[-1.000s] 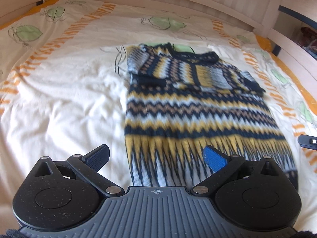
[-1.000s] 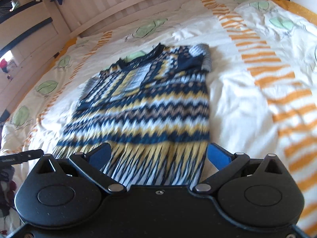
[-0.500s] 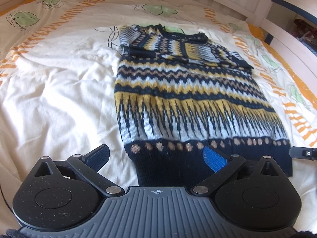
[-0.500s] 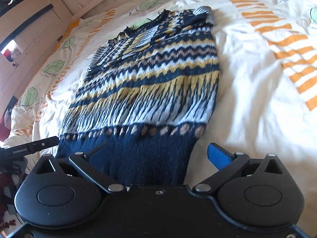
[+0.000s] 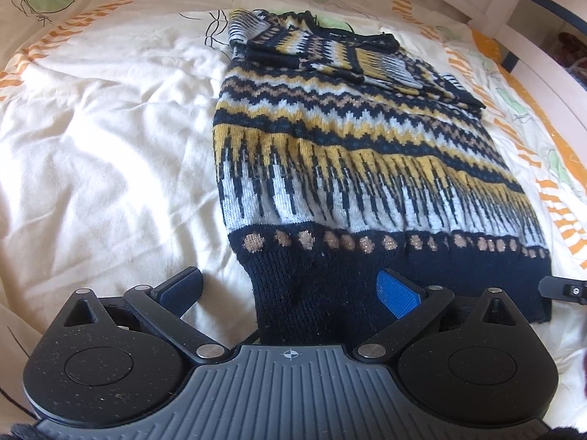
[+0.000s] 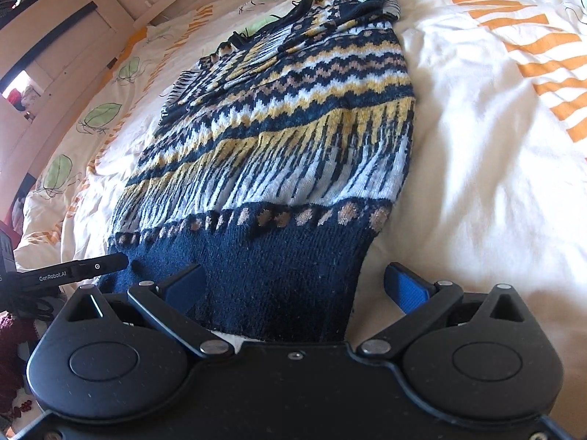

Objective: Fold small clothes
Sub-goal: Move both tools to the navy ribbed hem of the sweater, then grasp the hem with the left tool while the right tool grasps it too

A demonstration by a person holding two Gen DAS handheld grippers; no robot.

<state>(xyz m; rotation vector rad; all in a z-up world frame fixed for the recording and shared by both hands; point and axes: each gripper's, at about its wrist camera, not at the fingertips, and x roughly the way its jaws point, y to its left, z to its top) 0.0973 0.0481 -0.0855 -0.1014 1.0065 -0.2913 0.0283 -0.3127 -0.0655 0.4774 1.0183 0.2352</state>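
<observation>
A knitted sweater (image 5: 352, 154) in navy, yellow, white and tan zigzag bands lies flat on the bed, its sleeves folded in across the chest and its navy hem nearest me. My left gripper (image 5: 290, 289) is open, its fingers astride the hem's left corner. In the right wrist view the same sweater (image 6: 293, 139) stretches away from me, and my right gripper (image 6: 295, 282) is open with its fingers astride the hem's right corner. The tip of the right gripper (image 5: 565, 289) shows at the left view's right edge, and the left gripper's finger (image 6: 73, 273) at the right view's left edge.
The sweater rests on a cream duvet (image 5: 110, 139) printed with orange stripes and green leaves. White wooden bed rails (image 6: 121, 14) run along the far side and the head end. Dark red fabric (image 6: 14, 344) lies at the bed's near edge.
Both grippers have drawn back and down from over the sweater's body to its navy hem, which now lies between their open fingers. The sweater has not moved.
</observation>
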